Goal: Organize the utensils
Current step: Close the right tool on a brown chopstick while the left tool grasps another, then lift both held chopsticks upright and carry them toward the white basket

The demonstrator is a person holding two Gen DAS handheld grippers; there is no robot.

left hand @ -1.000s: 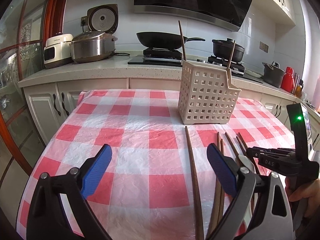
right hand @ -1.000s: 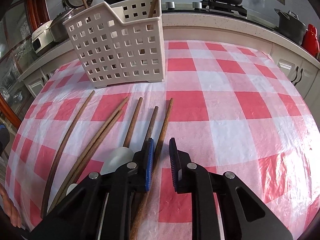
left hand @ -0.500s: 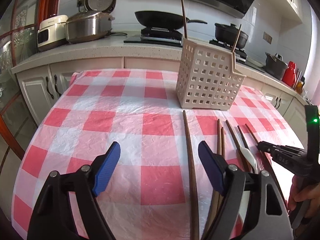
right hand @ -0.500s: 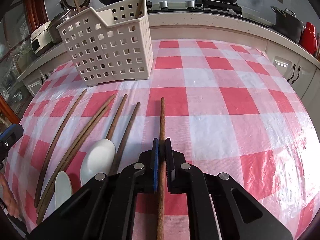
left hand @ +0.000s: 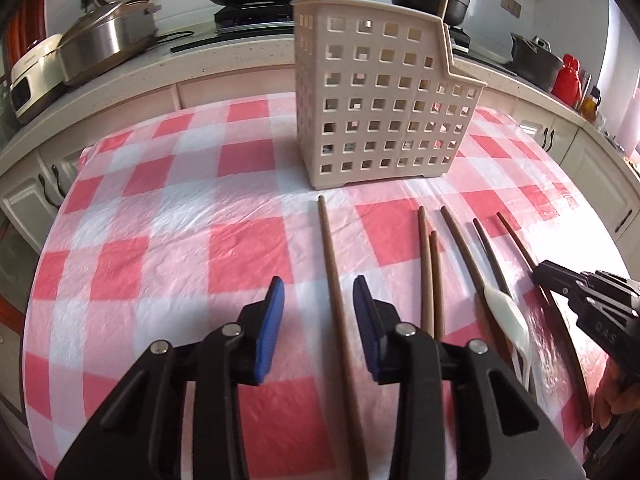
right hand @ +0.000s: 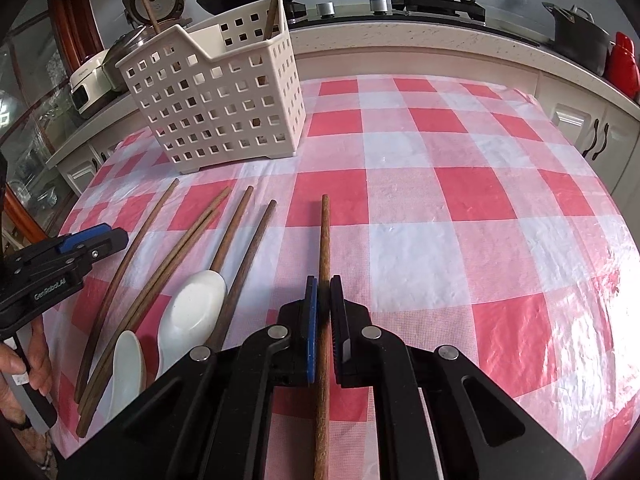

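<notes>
"GenRobot.AI" is printed on the left gripper [right hand: 64, 256]; its jaws, tilted down, are closing around a chopstick [left hand: 334, 280], untouched. Right gripper [right hand: 323, 312] jaws clamp another chopstick [right hand: 325, 240].

8 chopsticks [right hand: 325, 248], 2 spoons [right hand: 192, 312], 1 basket [right hand: 224, 92]

Speckled kitchen counter [left hand: 256, 46], white cabinets [right hand: 592, 128] below; checked tablecloth [right hand: 440, 208], bright daylight

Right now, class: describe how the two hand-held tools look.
Both the left tool and right tool are black plastic clamps with blue ribbed pads and silver rivets. White lettering marks each side: "GenRobot.AI" and "DAS".
</notes>
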